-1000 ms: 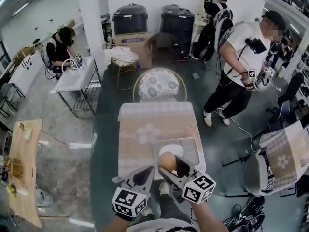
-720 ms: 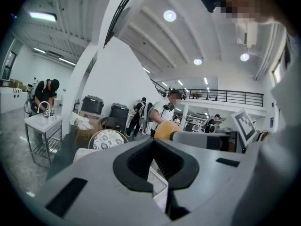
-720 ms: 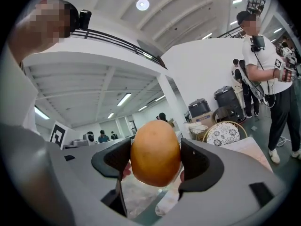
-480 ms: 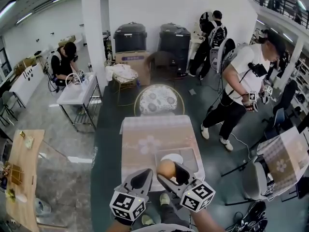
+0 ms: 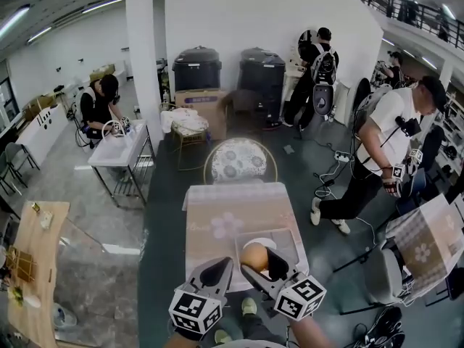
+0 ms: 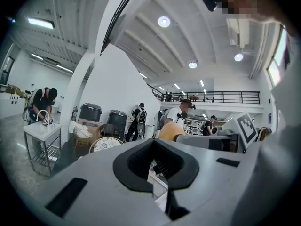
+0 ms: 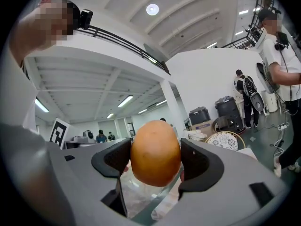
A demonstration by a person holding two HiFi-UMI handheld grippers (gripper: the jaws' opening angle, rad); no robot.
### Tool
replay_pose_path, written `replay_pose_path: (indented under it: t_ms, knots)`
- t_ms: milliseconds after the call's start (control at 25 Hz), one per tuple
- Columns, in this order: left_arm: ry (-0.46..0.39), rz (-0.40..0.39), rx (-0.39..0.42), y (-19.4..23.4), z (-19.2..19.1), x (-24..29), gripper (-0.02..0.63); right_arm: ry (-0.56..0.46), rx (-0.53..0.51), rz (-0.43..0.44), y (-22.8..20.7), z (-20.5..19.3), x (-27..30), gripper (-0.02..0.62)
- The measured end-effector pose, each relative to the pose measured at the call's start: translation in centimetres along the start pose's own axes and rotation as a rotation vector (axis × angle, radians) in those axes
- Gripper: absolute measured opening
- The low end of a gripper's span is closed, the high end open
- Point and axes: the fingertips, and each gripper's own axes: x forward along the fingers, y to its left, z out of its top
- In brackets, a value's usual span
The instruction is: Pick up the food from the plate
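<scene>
Orange food (image 7: 155, 159) still in right tool (image 5: 256, 259)

Head view looks down; others face forward

food (image 7: 155, 152): orange-tan, egg-shaped, upright | clamped in right claw (image 5: 256, 257) | plate (image 5: 259, 242): white, just beyond it

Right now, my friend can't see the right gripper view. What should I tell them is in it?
The right gripper squeezes a smooth, orange-brown, egg-shaped food between its two grey jaws. Behind it is a big white hall with ceiling lights and people.
</scene>
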Motion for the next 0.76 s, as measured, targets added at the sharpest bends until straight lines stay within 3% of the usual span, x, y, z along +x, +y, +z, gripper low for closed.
replay_pose_path:
  t_ms: [760]
  knots:
    - [0.008,0.010,0.008,-0.32,-0.83,-0.12,0.005,0.003,-0.009,-0.022,-0.29,-0.60,-0.49,0.304]
